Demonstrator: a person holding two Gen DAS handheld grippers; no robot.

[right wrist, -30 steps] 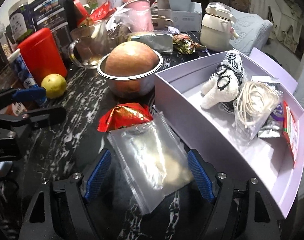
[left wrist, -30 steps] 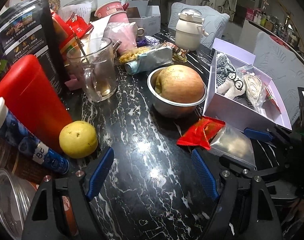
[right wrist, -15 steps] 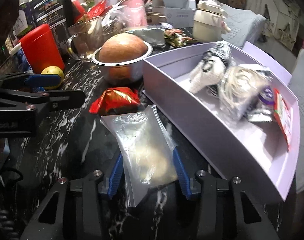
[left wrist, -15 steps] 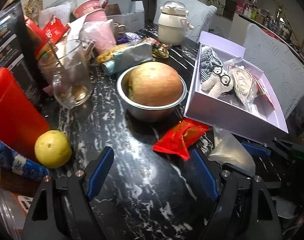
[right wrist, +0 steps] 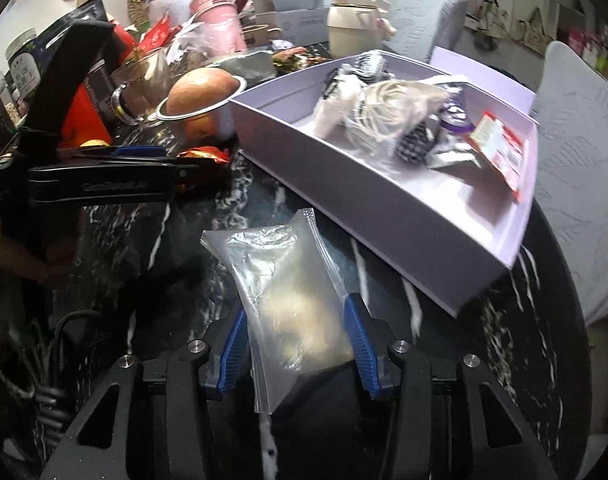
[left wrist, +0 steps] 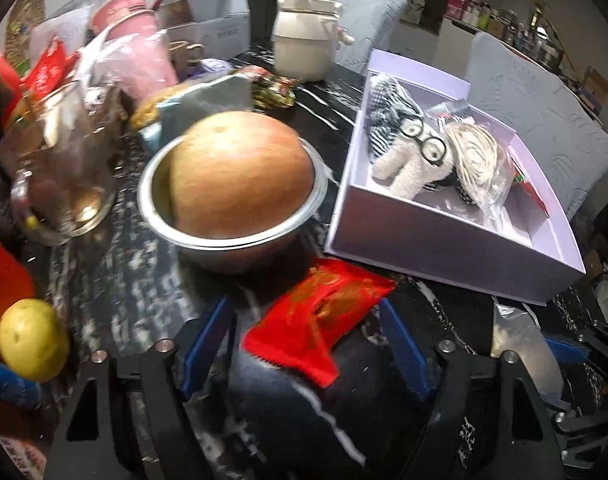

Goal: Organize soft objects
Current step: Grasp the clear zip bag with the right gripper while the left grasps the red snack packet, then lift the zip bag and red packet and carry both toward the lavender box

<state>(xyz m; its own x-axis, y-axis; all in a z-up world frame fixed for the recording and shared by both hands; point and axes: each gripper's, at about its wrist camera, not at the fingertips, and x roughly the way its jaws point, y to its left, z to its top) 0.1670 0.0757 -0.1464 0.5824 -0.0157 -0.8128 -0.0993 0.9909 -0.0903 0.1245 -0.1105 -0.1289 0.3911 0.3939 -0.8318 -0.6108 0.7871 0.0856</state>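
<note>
Gripping a clear zip bag (right wrist: 288,300) of pale soft filling, the right gripper (right wrist: 294,344) presses its pads on the bag's near half, just before the lilac box (right wrist: 384,208). The left gripper (left wrist: 304,344), jaws just narrowing yet clear of contact, straddles the red packet (left wrist: 324,316) lying near the steel bowl (left wrist: 240,240). Both items likely handle light, limp and slippery; pinching across the filled middle, not the loose film edge, seems safest. The black marble table (left wrist: 116,292) is glossy and crowded; grey cushioned chairs (left wrist: 544,112) stand at the far right.
</note>
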